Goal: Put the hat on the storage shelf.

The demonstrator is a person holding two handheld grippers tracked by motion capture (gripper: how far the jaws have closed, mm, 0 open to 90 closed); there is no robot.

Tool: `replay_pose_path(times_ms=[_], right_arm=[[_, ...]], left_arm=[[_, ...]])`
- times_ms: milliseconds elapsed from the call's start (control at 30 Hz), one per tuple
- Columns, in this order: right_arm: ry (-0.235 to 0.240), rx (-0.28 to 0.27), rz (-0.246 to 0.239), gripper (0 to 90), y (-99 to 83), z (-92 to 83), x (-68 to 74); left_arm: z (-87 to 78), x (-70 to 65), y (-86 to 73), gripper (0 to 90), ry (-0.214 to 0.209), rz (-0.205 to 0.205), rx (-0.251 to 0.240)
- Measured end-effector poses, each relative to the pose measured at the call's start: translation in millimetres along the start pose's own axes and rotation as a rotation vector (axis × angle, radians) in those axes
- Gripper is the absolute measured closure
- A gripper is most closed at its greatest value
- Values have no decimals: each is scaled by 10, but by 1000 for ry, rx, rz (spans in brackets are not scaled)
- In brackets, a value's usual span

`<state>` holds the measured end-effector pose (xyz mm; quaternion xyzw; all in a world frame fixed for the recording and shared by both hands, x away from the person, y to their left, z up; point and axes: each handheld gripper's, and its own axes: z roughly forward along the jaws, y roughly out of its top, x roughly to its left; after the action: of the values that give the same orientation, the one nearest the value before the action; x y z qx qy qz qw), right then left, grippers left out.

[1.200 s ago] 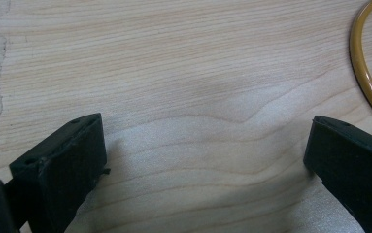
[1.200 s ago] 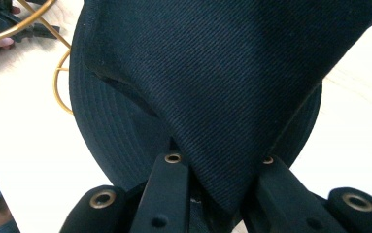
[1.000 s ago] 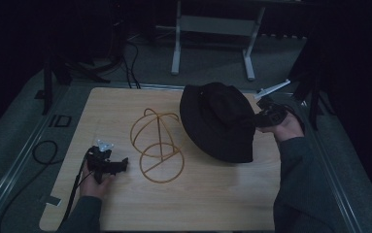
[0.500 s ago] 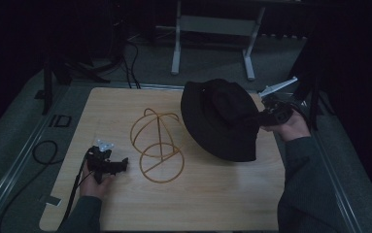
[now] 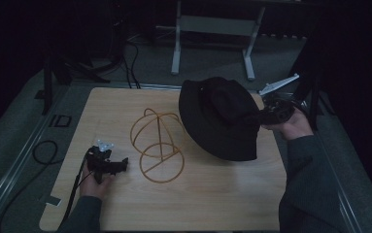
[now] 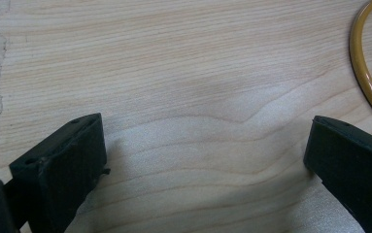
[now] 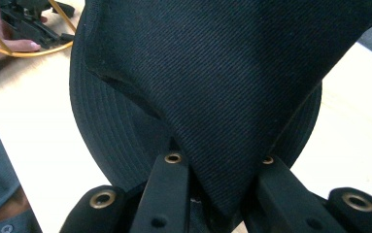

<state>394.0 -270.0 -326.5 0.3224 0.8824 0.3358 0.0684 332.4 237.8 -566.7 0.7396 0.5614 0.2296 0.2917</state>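
Note:
A black brimmed hat [image 5: 222, 119] hangs tilted above the right half of the wooden table [image 5: 208, 194]. My right gripper [image 5: 261, 116] is shut on the hat's crown; in the right gripper view the dark fabric [image 7: 232, 82] is pinched between the jaws. A yellow wire hat stand [image 5: 157, 143] sits mid-table, to the left of the hat and apart from it. My left gripper [image 5: 123, 164] lies low near the table's left front, open, just left of the stand's base ring [image 6: 365, 68], with bare wood between its fingers [image 6: 67, 165].
A black cable [image 5: 42, 150] loops off the table's left edge onto the grey floor. A white metal frame [image 5: 212, 29] stands beyond the far edge. In the right gripper view the other hand [image 7: 13, 41] and its gripper lie by the stand.
The right gripper has carried the hat slightly up and toward the right. The left gripper and the stand have stayed put.

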Motion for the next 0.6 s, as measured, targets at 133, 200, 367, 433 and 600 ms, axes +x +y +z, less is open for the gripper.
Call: replay_pose_path(times_ms=[133, 200, 367, 433, 600], right_arm=[[5, 0, -14, 850, 29, -3, 21], [6, 0, -15, 850, 48, -7, 40], [5, -2, -31, 850, 93, -26, 72], [5, -5, -33, 849, 105, -39, 77], [8, -12, -45, 850, 137, -76, 100]], left_arm=[[1, -1, 0, 18, 0, -2, -1], [1, -1, 0, 18, 0, -1, -1], [0, -1, 0, 18, 0, -1, -1], [0, -1, 0, 18, 0, -2, -1], [1, -3, 0, 18, -1, -4, -1]])
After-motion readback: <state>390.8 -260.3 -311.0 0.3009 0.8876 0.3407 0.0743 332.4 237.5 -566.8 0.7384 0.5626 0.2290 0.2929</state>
